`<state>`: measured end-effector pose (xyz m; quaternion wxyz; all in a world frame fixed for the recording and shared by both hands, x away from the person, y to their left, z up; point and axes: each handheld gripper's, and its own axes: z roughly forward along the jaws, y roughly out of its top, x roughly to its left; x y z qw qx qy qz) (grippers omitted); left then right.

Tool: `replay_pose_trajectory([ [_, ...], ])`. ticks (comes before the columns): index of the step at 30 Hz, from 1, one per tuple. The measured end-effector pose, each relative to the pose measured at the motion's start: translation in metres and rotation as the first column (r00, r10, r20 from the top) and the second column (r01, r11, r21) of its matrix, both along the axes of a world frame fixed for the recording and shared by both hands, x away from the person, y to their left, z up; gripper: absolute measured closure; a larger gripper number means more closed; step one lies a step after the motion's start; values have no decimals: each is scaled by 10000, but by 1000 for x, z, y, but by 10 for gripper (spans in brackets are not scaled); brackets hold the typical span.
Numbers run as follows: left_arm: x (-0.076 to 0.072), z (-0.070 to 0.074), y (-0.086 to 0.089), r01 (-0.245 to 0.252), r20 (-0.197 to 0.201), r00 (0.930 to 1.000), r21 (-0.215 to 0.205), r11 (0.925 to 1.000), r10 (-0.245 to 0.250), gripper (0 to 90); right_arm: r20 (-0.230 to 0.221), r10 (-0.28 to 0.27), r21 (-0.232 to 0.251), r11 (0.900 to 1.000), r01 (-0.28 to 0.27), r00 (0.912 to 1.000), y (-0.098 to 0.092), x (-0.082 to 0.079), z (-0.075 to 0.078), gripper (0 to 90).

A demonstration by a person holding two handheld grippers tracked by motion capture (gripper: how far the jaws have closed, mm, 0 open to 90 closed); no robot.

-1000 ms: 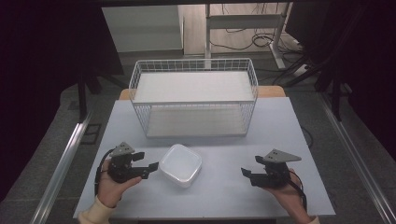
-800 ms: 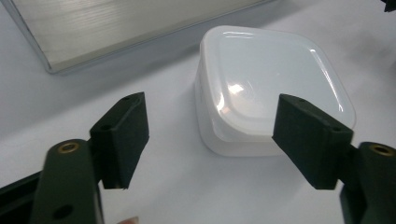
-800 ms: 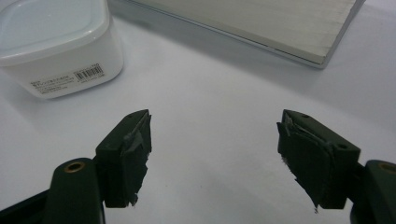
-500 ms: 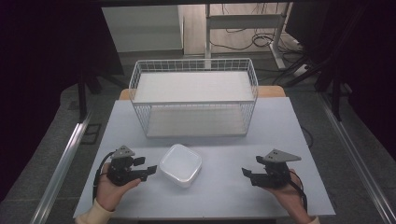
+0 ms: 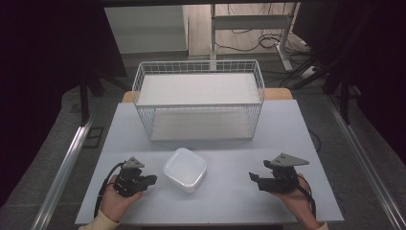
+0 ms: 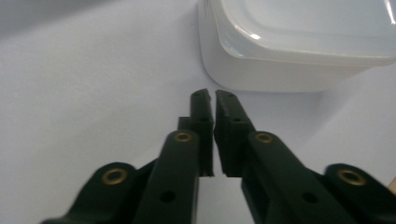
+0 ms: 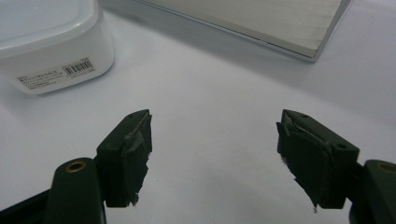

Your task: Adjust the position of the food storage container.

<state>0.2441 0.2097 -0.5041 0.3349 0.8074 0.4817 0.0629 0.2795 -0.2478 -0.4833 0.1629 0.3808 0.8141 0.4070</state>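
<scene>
A white lidded plastic container [image 5: 185, 169] sits on the pale table [image 5: 230, 143], near its front. My left gripper [image 5: 152, 180] lies just left of it; its jaws have just been closing and now stand shut with nothing between them. In the left gripper view the closed tips [image 6: 208, 95] point at the container's near corner [image 6: 280, 51], a little short of it. My right gripper [image 5: 252, 178] rests at the front right, open and empty. The right gripper view shows its pads [image 7: 133, 154] wide apart, with the container [image 7: 51, 46] off to the upper left.
A white wire basket [image 5: 198, 98] with a pale board inside stands behind the container, at the middle back of the table. Its board edge [image 7: 261, 28] appears ahead of the right gripper. Beyond the table are desk legs and cables [image 5: 268, 38] on the floor.
The left gripper's jaws have gone from wide open to shut, with nothing between them. The left hand shifted slightly. The right gripper and the container have stayed put.
</scene>
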Motion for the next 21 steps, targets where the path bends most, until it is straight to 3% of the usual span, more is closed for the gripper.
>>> replay_pose_trajectory([
  [9, 7, -3, -7, 89, -215, 9997, -180, 9998, -92, 900, -58, -22, -26, 10000, 22, 10000, 0, 1, -1, 262],
  [21, 19, -1, -16, 109, -157, 9998, -275, 9996, -113, 900, -77, -45, -33, 10000, 45, 10000, -1, 1, -1, 263],
])
